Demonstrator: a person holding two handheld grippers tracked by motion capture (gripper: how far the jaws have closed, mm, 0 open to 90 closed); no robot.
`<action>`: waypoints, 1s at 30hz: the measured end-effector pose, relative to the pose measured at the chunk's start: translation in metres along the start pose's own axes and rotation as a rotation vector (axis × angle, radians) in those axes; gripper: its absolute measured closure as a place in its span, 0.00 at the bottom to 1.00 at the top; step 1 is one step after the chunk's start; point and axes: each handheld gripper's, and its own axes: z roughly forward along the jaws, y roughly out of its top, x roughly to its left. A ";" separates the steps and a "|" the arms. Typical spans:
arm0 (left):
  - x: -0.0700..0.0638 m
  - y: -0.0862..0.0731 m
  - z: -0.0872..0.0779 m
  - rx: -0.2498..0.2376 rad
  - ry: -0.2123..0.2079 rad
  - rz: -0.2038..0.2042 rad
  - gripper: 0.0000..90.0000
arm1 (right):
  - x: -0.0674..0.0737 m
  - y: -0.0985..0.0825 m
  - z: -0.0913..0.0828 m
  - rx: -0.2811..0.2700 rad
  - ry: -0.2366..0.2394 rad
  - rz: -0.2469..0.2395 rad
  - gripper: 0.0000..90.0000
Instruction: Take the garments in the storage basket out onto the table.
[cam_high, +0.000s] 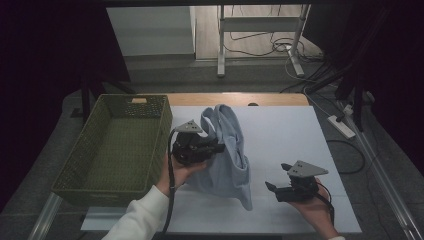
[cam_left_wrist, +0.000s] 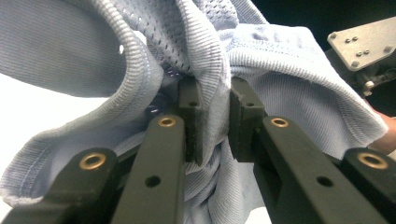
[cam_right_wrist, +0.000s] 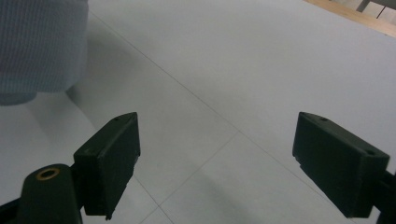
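The left gripper (cam_high: 216, 148) is clenched on a bunched fold of the light blue garment (cam_high: 227, 160); in the left gripper view the ribbed cloth (cam_left_wrist: 280, 88) is pinched between both pads and drapes over the jaws. The garment lies crumpled near the middle of the white table (cam_high: 285, 135), with the green woven basket (cam_high: 107, 170) at its nine o'clock. The right gripper (cam_high: 276, 186) sits at the garment's four o'clock, jaws spread wide and gripping nothing, over bare table (cam_right_wrist: 224, 79).
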 end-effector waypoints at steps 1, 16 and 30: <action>0.000 0.000 0.002 0.002 -0.001 -0.001 0.86 | 0.000 0.000 0.000 0.000 -0.001 -0.001 0.17; 0.003 0.001 0.019 0.032 0.007 -0.003 0.86 | -0.001 0.000 0.000 0.003 -0.006 -0.004 0.17; 0.010 0.003 0.028 0.047 0.025 -0.006 0.85 | 0.000 0.000 0.000 0.005 -0.006 0.000 0.17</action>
